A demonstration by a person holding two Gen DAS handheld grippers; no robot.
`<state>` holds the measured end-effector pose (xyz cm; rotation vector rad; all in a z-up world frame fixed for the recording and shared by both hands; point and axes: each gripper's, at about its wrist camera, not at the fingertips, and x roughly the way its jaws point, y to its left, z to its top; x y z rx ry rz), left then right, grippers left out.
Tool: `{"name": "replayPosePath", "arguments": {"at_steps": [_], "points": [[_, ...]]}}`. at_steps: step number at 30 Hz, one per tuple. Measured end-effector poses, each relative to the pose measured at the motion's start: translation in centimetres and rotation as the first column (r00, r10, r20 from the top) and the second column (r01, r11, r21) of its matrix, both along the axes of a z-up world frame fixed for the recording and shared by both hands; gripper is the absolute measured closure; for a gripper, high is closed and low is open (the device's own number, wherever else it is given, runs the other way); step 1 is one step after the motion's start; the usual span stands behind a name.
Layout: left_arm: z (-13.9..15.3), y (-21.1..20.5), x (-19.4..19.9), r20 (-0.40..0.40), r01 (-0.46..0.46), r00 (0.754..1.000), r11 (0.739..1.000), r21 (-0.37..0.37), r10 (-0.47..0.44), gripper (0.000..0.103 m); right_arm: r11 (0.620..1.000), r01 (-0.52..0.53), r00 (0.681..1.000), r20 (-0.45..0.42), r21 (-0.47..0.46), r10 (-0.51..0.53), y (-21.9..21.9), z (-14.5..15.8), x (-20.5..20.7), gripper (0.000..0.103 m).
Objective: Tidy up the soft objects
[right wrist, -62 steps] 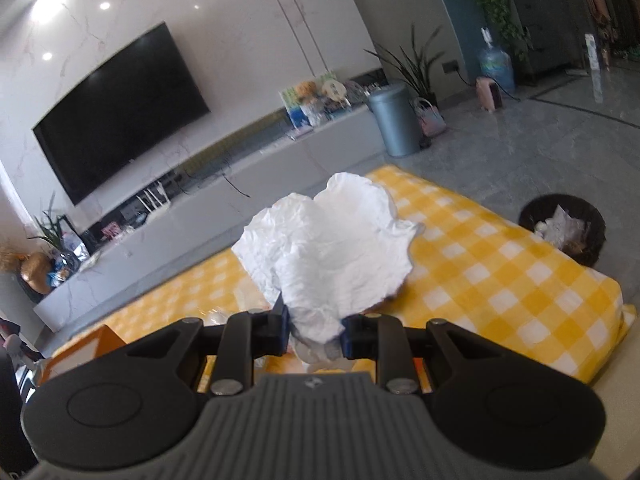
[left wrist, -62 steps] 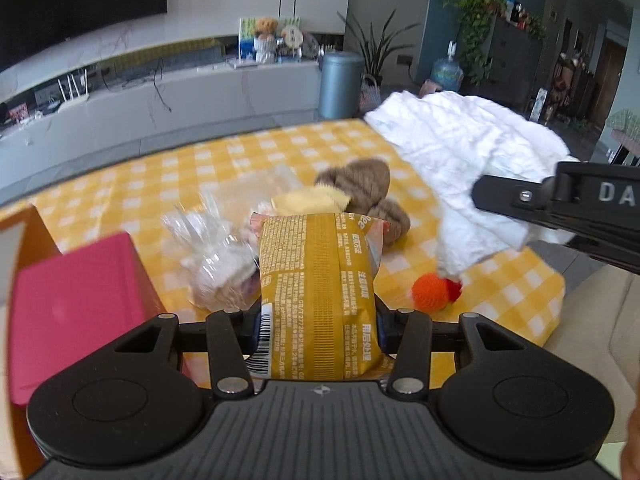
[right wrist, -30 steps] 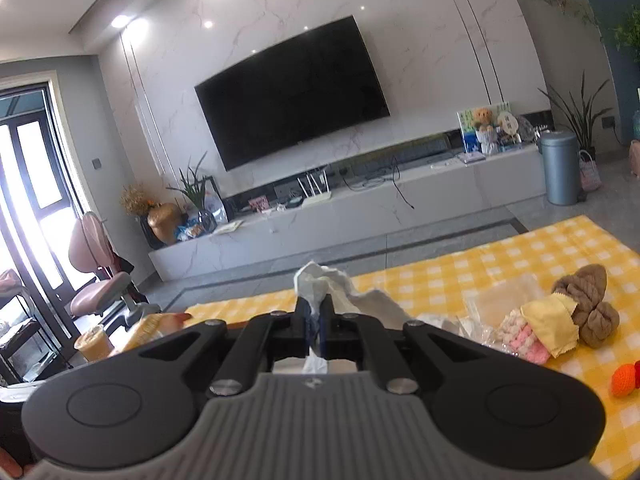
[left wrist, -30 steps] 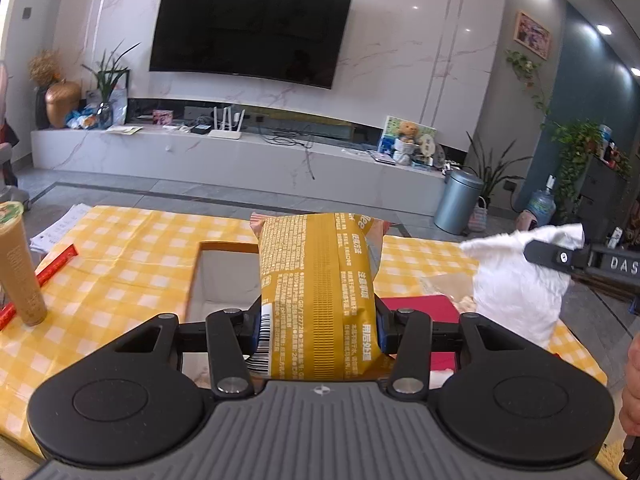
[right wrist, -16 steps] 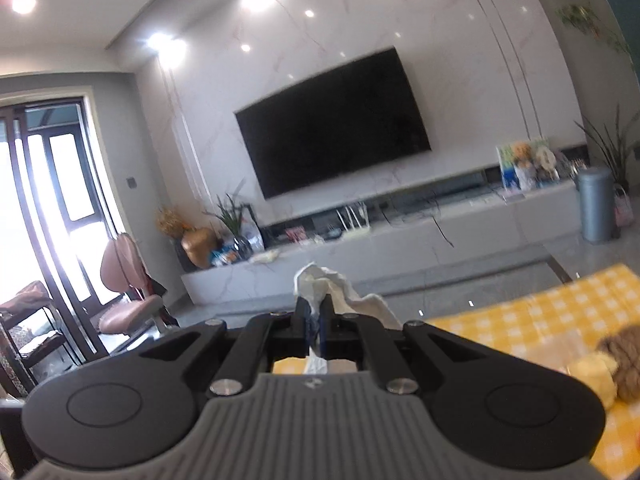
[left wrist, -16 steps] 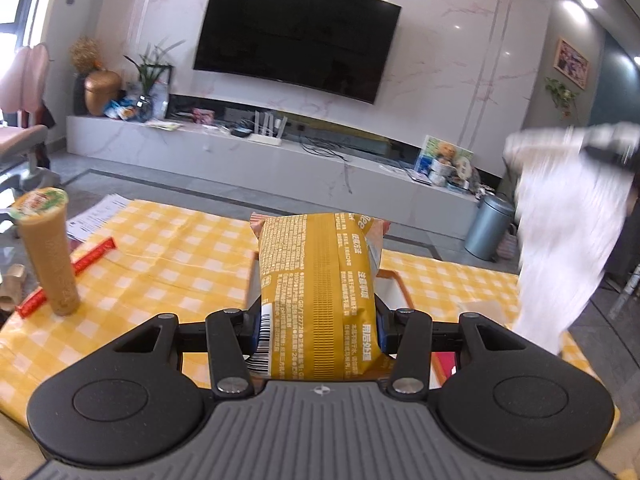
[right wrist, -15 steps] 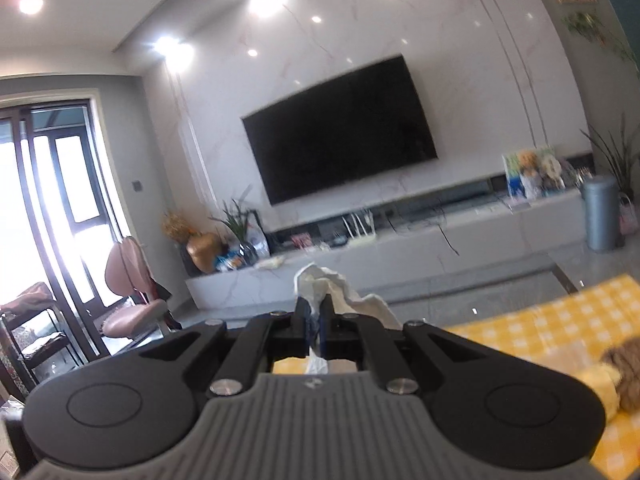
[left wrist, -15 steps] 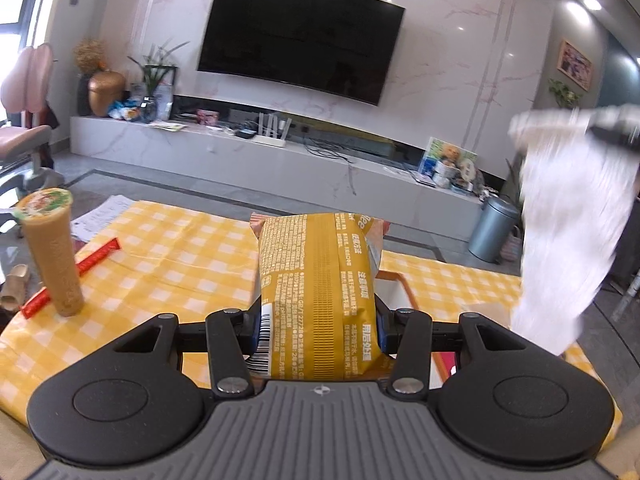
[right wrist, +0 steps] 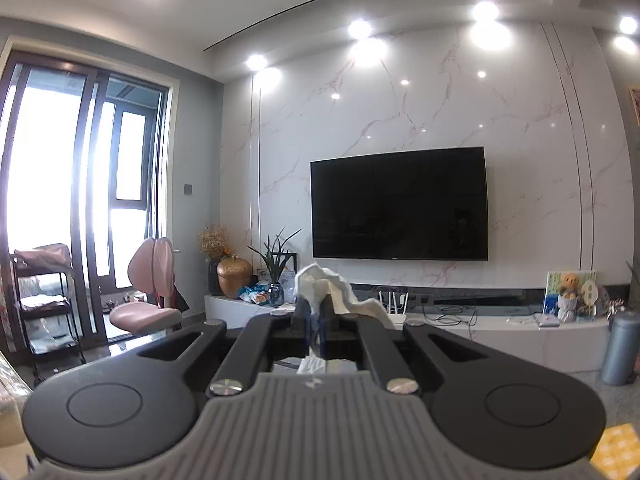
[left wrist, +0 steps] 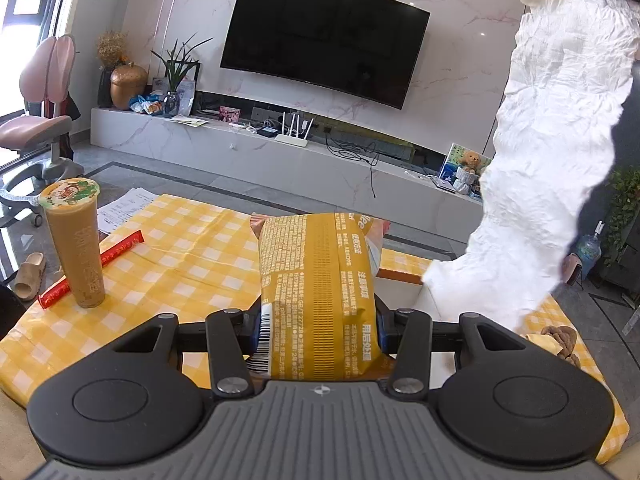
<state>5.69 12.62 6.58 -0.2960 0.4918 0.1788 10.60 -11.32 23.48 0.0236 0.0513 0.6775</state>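
Yellow snack bag (left wrist: 320,296) bears Chinese print, a barcode and "GB/T 27728"

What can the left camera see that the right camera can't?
Only the left wrist view shows the left gripper shut on a yellow snack bag, the checkered table, a tall drink cup and a red stick.

Only the right wrist view shows the big window, the ceiling lights and a shelf rack.

Both show the white cloth held by the right gripper, the black TV, the pink chair and the toy bear.
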Motion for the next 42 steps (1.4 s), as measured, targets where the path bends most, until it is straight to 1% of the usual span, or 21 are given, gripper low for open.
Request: {"name": "replayPosePath", "arguments": {"at_steps": [2,5,7,9,12,14,17,20,23,28,30,32,35,38,40,42], "points": [[0.0,0.1,0.0,-0.004,-0.008,1.0,1.0,-0.002,0.007,0.049,0.999,-0.001,1.0,0.011,-0.039,0.002,0.1,-1.0,0.1,0.102],[0.0,0.3,-0.1,-0.006,-0.015,1.0,1.0,-0.01,0.015,0.049,0.994,0.019,1.0,0.003,-0.104,-0.019,0.1,-2.9,0.7,0.102],[0.2,0.3,-0.2,-0.003,-0.015,1.0,1.0,-0.005,0.015,0.049,0.993,0.019,1.0,0.001,-0.12,-0.019,0.0,-4.4,1.0,0.102],[0.2,0.4,-0.3,-0.001,-0.018,1.0,1.0,-0.004,0.018,0.049,0.993,0.018,1.0,0.022,-0.121,-0.015,-0.2,-5.9,1.0,0.102],[0.3,0.6,-0.4,0.0,-0.016,1.0,1.0,-0.007,0.016,0.049,0.988,0.047,0.999,0.026,-0.149,-0.044,-0.1,-7.7,1.0,0.102],[0.2,0.5,-0.3,-0.006,-0.019,1.0,1.0,-0.01,0.018,0.049,0.985,0.034,0.999,0.018,-0.167,-0.032,-0.2,-8.8,1.0,0.102],[0.1,0.5,-0.2,-0.009,-0.014,1.0,1.0,-0.013,0.014,0.049,0.972,0.035,0.999,0.018,-0.23,-0.031,0.1,-10.5,0.9,0.102],[0.1,0.3,0.0,-0.015,-0.003,1.0,1.0,-0.008,0.002,0.049,0.958,0.004,1.0,0.008,-0.287,-0.002,0.2,-12.8,1.0,0.102],[0.1,0.1,0.1,-0.016,0.011,1.0,1.0,-0.005,-0.011,0.049,0.945,-0.006,1.0,-0.015,-0.326,0.001,0.3,-15.0,1.3,0.102],[-0.2,-0.2,0.4,-0.022,0.018,1.0,1.0,0.012,-0.018,0.049,0.939,0.002,0.994,-0.105,-0.343,-0.04,0.7,-18.4,2.0,0.102],[-0.4,-0.2,0.7,-0.031,0.02,0.999,1.0,0.016,-0.019,0.049,0.924,-0.008,0.99,-0.131,-0.381,-0.046,1.3,-19.9,2.2,0.101],[-0.6,-0.3,1.0,-0.041,0.027,0.999,0.999,0.026,-0.026,0.049,0.897,-0.035,0.984,-0.171,-0.44,-0.046,2.0,-21.7,2.2,0.101],[-0.9,-0.5,1.3,-0.05,0.034,0.998,0.999,0.042,-0.032,0.049,0.861,-0.043,0.975,-0.211,-0.507,-0.076,2.8,-24.0,1.9,0.101],[-1.1,-0.8,1.5,-0.057,0.037,0.998,0.998,0.058,-0.034,0.049,0.826,-0.032,0.962,-0.241,-0.562,-0.127,3.3,-25.5,1.9,0.101],[-1.3,-1.0,1.7,-0.064,0.044,0.997,0.997,0.063,-0.039,0.049,0.795,-0.025,0.949,-0.265,-0.606,-0.172,3.8,-26.4,1.8,0.1],[-1.3,-1.0,1.9,-0.071,0.053,0.996,0.997,0.062,-0.049,0.049,0.79,-0.038,0.933,-0.305,-0.612,-0.191,3.9,-27.0,1.9,0.1]]}}
